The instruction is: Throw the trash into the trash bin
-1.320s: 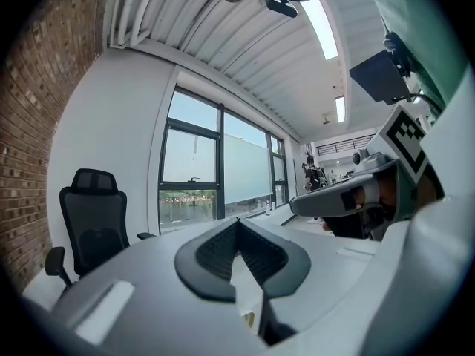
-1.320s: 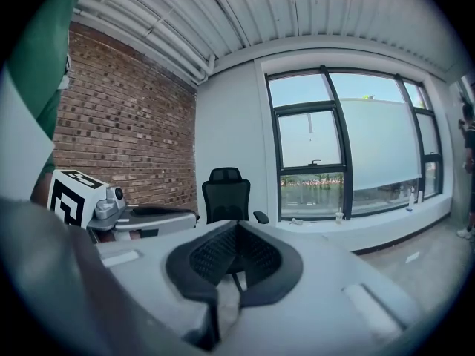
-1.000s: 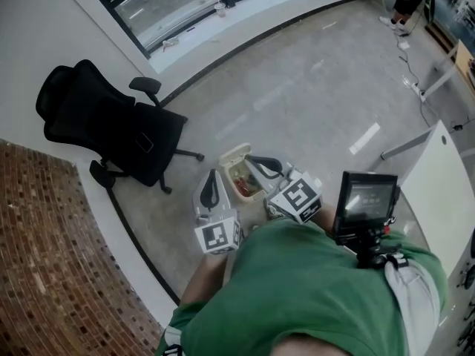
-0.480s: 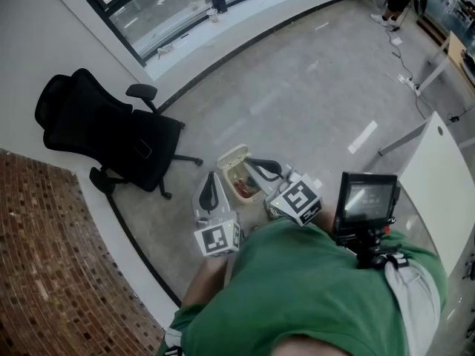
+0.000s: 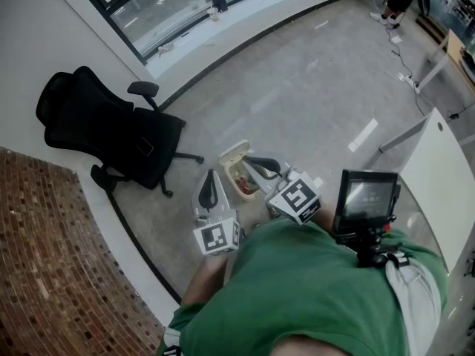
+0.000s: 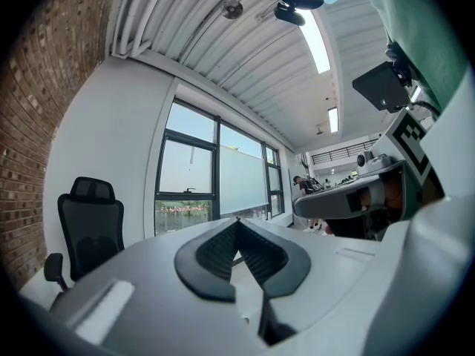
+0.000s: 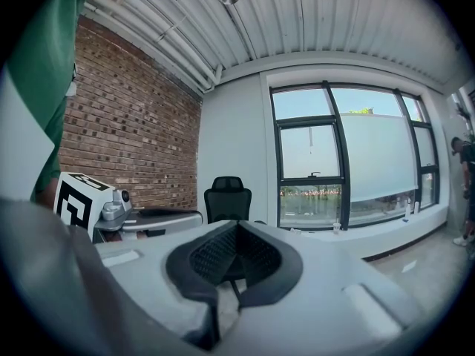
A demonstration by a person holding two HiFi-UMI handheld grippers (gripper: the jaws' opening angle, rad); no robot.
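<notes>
Trash bin (image 5: 231,156) stands open between closed left tool (image 5: 211,178) and right tool (image 5: 254,163).

Grey floor (image 5: 312,87): black office chair (image 5: 111,136) standing at left, open trash bin (image 5: 230,162) near its base.

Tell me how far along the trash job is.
Done: the trash bin stands open on the floor with trash inside it. In hand: nothing; the left gripper and the right gripper hover by the bin, fingers shut and empty. Left: no further trash is visible from here, so probably little or nothing.
</notes>
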